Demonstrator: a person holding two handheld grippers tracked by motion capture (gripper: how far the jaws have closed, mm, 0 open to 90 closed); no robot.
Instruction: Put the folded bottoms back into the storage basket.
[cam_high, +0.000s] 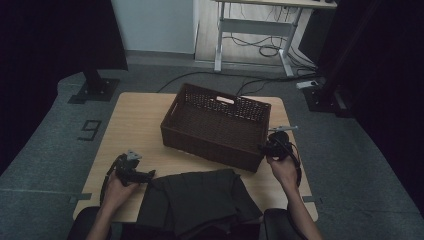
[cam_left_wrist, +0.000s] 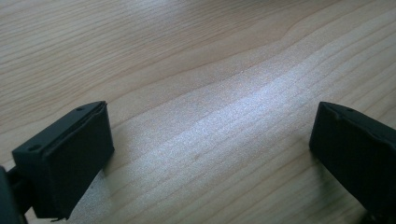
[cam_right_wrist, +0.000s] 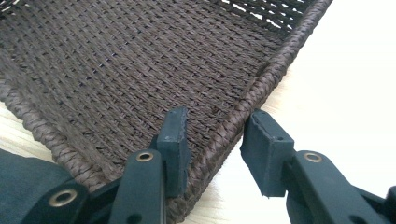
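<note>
At the left of the high view, the left gripper (cam_high: 131, 170) lies low over the pale wood-grain tabletop (cam_high: 135, 120), held in the person's left hand (cam_high: 118, 189). In the left gripper view its fingers (cam_left_wrist: 70, 158), blocky black pads with flat matte faces, stand wide apart with nothing but bare grained wood between them.

Just to the right, at the near edge of the tabletop, lies a dark garment (cam_high: 197, 200), soft and matte, folded into a rough rectangle with pleat-like creases. A corner of it shows at the lower left of the right gripper view (cam_right_wrist: 28, 182).

Beyond it sits the basket (cam_high: 215, 125), a rectangular container of dark brown tight weave with a braided rim and a slot handle in its far wall. Its inside is bare woven floor.

At the basket's near right corner is the right gripper (cam_high: 278, 145), held in the right hand (cam_high: 284, 170). In the right gripper view its fingers (cam_right_wrist: 173, 140) straddle the braided rim (cam_right_wrist: 243, 109): one is inside the basket against the wall, the other outside and just clear of the rim, so they are partly open with the wall between them and not clamped.
</note>
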